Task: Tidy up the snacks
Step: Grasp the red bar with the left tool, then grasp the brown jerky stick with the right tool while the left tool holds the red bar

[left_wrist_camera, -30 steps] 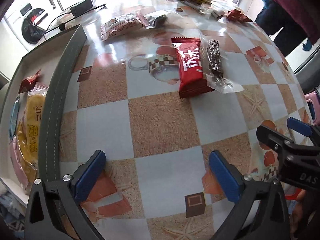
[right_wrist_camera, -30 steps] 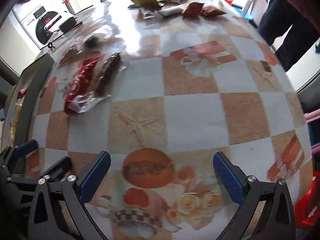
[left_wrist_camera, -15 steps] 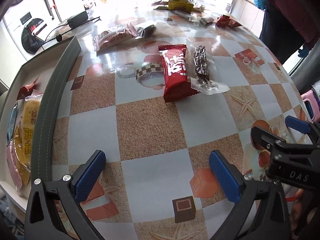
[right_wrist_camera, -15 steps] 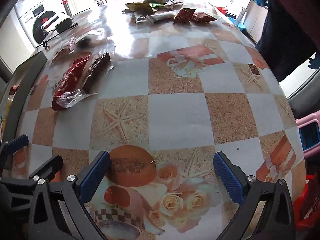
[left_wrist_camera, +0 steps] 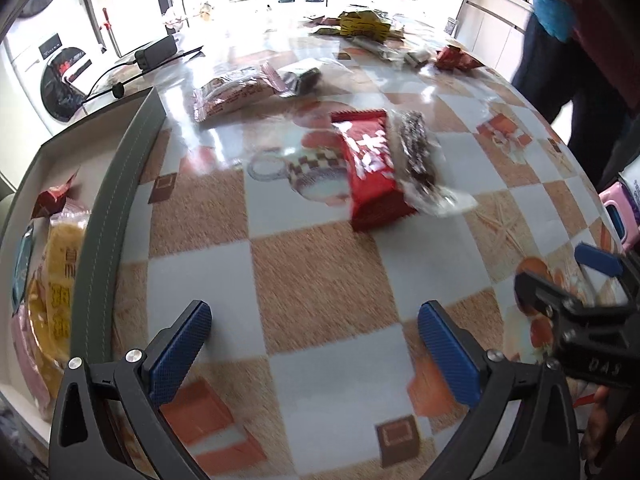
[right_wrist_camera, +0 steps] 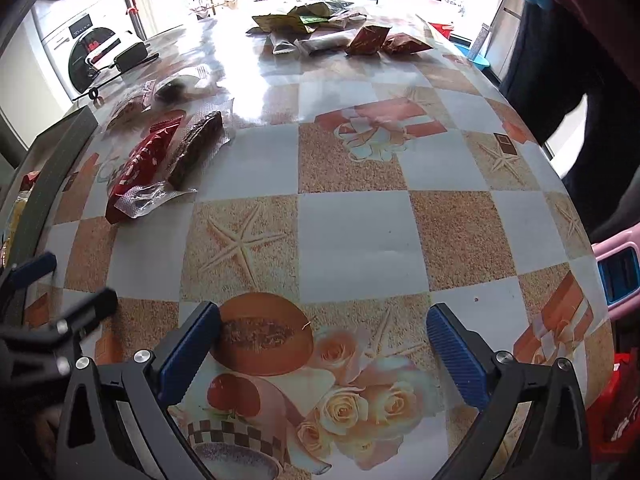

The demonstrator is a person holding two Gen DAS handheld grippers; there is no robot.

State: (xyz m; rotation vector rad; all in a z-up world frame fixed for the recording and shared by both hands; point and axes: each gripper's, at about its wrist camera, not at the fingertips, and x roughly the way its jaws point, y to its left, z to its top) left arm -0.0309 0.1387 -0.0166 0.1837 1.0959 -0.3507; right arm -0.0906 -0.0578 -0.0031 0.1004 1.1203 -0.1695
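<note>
1. Left wrist view: left gripper [left_wrist_camera: 314,344] spread wide, nothing between its blue pads, hovering over the checkered tabletop [left_wrist_camera: 320,280]. Frame is motion-blurred.
2. Only this view shows inside the grey-rimmed box [left_wrist_camera: 116,208] at left: a yellow snack pack [left_wrist_camera: 60,292], a red wrapper [left_wrist_camera: 52,198] further back, something pink at the near corner; exact count inside can't be told.
3. Also here: 1 red snack packet [left_wrist_camera: 370,164] w/ white lettering, touching 1 clear-wrapped dark bar [left_wrist_camera: 418,152] on its right, both near mid-tabletop, well apart from the box. Behind them 1 pink-and-white pack [left_wrist_camera: 232,94] and 1 silvery-dark pack [left_wrist_camera: 300,76] just beside it.
4. Right gripper [left_wrist_camera: 560,284] pokes in at the right edge of the left view.
5. Right wrist view: right gripper [right_wrist_camera: 324,344] also spread wide, empty, above the melon-and-roses print. Left gripper's black frame shows at lower left.
6. This view shows the far pile [right_wrist_camera: 332,28] more clearly: approx. 2 red-brown packs, 2 pale packs, plus yellow/green bags; the left view gives it small & glared.
7. Same red packet [right_wrist_camera: 138,168] and dark bar [right_wrist_camera: 196,152] sit at upper left here, side by side; box interior mostly hidden, only its rim [right_wrist_camera: 52,160] shows.
8. Bystander in dark trousers [right_wrist_camera: 560,80] at right in both views; black power adapter [left_wrist_camera: 156,52] w/ cable at far left of the tabletop.
</note>
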